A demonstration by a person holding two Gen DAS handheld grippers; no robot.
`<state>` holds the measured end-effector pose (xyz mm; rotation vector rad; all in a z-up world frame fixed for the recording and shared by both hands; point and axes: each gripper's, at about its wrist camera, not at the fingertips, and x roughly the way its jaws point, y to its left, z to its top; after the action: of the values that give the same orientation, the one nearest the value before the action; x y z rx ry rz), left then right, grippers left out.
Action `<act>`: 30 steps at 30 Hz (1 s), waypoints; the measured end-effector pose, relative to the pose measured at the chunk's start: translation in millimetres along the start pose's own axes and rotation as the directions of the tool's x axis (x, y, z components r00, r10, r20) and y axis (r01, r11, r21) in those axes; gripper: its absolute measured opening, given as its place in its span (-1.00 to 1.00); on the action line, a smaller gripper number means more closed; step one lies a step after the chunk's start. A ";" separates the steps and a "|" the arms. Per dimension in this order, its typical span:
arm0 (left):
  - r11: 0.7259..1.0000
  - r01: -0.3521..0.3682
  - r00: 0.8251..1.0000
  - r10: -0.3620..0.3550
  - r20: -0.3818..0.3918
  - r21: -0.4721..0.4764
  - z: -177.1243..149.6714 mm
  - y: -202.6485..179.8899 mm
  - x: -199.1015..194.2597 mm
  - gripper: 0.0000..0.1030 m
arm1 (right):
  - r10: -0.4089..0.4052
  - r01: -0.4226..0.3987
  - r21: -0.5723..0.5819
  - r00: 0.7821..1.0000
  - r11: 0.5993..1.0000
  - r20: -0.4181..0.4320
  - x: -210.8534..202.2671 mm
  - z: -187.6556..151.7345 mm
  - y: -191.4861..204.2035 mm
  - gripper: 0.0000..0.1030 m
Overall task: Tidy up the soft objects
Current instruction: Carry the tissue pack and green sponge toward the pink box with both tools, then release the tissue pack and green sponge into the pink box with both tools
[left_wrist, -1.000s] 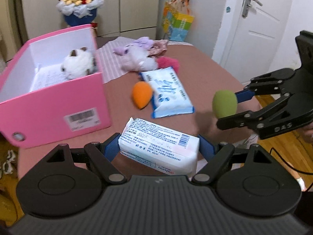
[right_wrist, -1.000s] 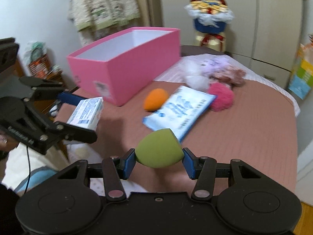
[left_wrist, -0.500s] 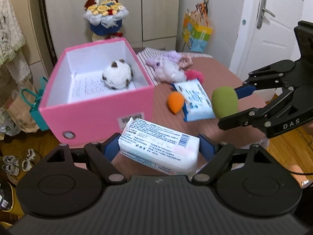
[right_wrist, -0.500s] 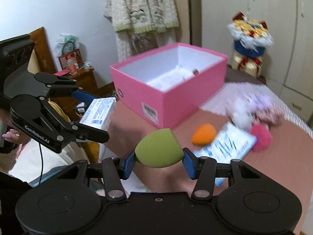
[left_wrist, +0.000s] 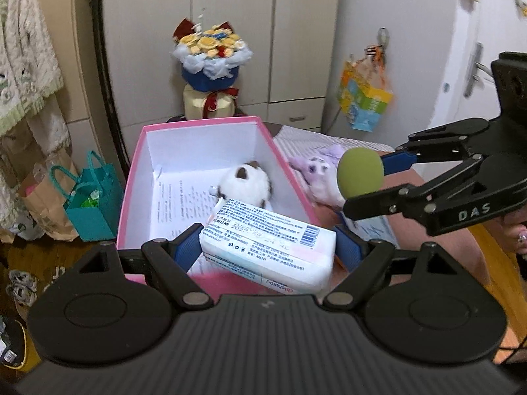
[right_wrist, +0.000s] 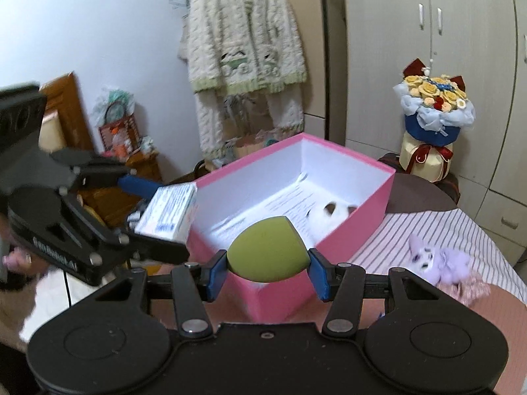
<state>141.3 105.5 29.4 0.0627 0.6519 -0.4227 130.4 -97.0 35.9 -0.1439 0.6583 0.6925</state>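
Green egg-shaped squishy sponge [right_wrist: 268,252] pinched in right gripper [right_wrist: 268,265]; soft white plastic tissue pack [left_wrist: 268,245] squeezed in left gripper [left_wrist: 268,250], above open pink cardboard box [left_wrist: 131,194].

The pink box [left_wrist: 131,177] looks like matt cardboard, pink outside and plain white within, with a printed paper sheet [left_wrist: 184,200] lying flat on its floor. Beside the sheet sits a white plush toy [left_wrist: 250,184], fluffy and long-piled. The tissue pack [left_wrist: 273,247] is wrapped in thin glossy plastic film, slightly crinkled, printed with small text and a barcode. The green makeup sponge [right_wrist: 268,253] is smooth, matt foam (no shine anywhere on it). Both tools are matt black plastic with small bright metal pins, and their pads [right_wrist: 318,278] look like blue rubber. The purple plush toy [right_wrist: 441,260] lies on striped woven cloth [right_wrist: 411,233]. The cardigan [right_wrist: 243,33] is chunky knit; the cupboard doors [left_wrist: 230,33] are smooth with a satin finish.
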 end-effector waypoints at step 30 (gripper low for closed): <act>0.984 -0.156 0.973 0.137 -0.187 -0.090 72.9 83.0 200.2 0.64 | 0.057 0.019 0.261 0.958 0.965 -0.281 213.2 107.7 -117.9 0.18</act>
<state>359.3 95.1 -39.0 0.0498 0.8412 -0.2409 383.6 -35.4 -18.8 0.0079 1.0253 0.6020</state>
